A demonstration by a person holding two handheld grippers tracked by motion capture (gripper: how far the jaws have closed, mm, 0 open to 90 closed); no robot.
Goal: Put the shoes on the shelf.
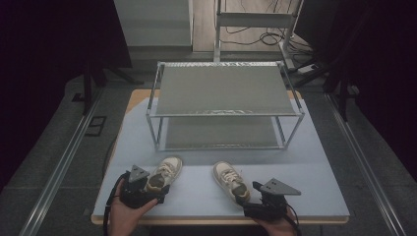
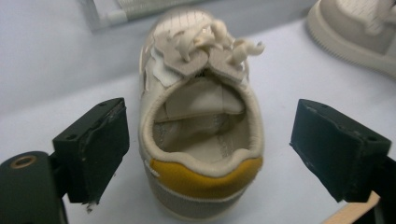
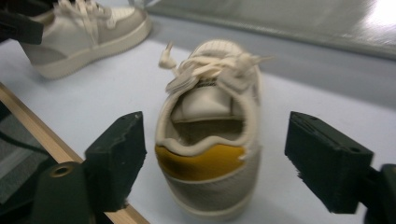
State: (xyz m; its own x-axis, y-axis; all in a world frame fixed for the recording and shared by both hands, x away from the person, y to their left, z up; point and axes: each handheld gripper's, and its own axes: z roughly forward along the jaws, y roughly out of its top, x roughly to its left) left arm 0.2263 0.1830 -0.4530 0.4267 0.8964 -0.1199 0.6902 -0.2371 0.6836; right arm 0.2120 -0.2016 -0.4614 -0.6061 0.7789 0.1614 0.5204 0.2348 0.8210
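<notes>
Two small cream sneakers with yellow heel tabs stand on the pale blue table. The left shoe [image 1: 166, 173] [image 2: 201, 126] has its heel between the jaws of my left gripper [image 1: 153, 189] [image 2: 210, 149], which is open and not touching it. The right shoe [image 1: 230, 181] [image 3: 212, 135] sits heel-first between the jaws of my right gripper [image 1: 251, 195] [image 3: 215, 158], also open with gaps on both sides. Each gripper view also shows the other shoe [image 2: 359, 28] [image 3: 84, 32] off to one side.
A two-tier metal shoe rack [image 1: 223, 105] with grey shelves stands across the table's middle and back. The table's wooden front edge [image 1: 221, 220] runs just under both grippers. Floor rails and cables lie beyond the table.
</notes>
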